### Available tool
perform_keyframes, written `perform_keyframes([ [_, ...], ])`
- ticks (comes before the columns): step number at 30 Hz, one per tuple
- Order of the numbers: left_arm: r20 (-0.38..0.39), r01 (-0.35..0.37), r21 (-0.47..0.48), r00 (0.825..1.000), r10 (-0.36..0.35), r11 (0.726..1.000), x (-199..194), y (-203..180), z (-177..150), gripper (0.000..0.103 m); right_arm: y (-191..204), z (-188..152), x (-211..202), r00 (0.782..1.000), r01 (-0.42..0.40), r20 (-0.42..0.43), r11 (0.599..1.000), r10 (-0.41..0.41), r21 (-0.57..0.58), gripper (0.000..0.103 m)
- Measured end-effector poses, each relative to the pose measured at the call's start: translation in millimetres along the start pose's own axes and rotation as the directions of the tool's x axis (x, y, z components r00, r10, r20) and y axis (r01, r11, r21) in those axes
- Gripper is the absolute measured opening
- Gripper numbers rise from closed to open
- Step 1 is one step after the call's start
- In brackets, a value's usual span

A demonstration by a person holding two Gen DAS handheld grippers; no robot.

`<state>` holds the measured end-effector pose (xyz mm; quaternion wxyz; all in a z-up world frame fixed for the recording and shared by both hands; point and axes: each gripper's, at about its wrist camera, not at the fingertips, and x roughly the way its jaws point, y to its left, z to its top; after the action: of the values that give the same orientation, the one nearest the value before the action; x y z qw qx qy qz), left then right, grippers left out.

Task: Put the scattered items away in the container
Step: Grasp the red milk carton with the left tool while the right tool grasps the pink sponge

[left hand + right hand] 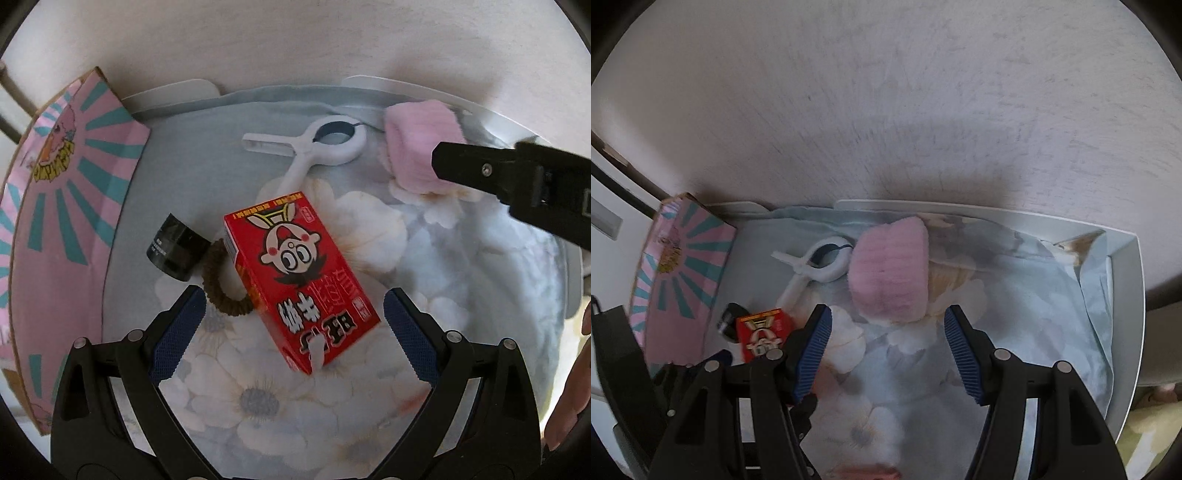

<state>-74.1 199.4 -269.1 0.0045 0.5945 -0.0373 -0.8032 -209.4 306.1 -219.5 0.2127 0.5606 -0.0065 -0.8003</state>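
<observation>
A red milk carton [295, 277] lies on the floral cloth between the fingers of my open left gripper [293, 325], which hovers over it; it also shows in the right wrist view [762, 332]. A brown hair tie [221, 291] and a small black jar [175, 247] lie just left of it. A white clip [317, 147] lies further back. A pink fluffy band [890, 273] sits ahead of my open, empty right gripper [886, 350]; it also shows in the left wrist view [417, 147]. A pink and teal box [62, 229] stands at the left.
A floral cloth [1015, 332] lines a white tray [1134, 295] against a pale wall. The right gripper's black body [517, 184] reaches in from the right in the left wrist view. A hand shows at the right edge [576, 387].
</observation>
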Motion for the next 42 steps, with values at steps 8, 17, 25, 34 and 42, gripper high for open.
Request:
perform_keyframes([
  [8, -0.012, -0.018, -0.027, 1.0, 0.018, 0.999, 10.9, 4.0, -3.4, 0.097, 2.4, 4.0, 17.6, 1.0, 0.002, -0.016, 1.0, -0.002, -0.024, 0.059],
  [17, -0.02, -0.032, -0.036, 0.999, 0.031, 0.999, 20.3, 7.0, -5.0, 0.096, 1.6, 7.9, 28.3, 0.999, 0.046, -0.015, 0.997, -0.047, -0.061, 0.059],
  [25, 0.017, -0.028, -0.028, 0.999, 0.028, 0.999, 10.0, 14.3, -6.8, 0.053, -0.3, 5.3, 29.8, 0.996, 0.091, 0.006, 0.993, -0.091, -0.075, 0.037],
  [34, 0.019, 0.024, -0.061, 1.0, -0.023, 0.998, -0.6, 35.3, -11.2, 0.052, -6.3, 1.1, 17.9, 0.995, 0.092, 0.032, 0.994, -0.091, -0.057, 0.036],
  [42, 0.056, 0.084, -0.041, 0.995, -0.082, 0.996, -31.5, 47.0, -11.7, 0.052, -9.0, -3.4, -8.7, 0.993, 0.102, 0.069, 0.994, -0.099, -0.044, 0.034],
])
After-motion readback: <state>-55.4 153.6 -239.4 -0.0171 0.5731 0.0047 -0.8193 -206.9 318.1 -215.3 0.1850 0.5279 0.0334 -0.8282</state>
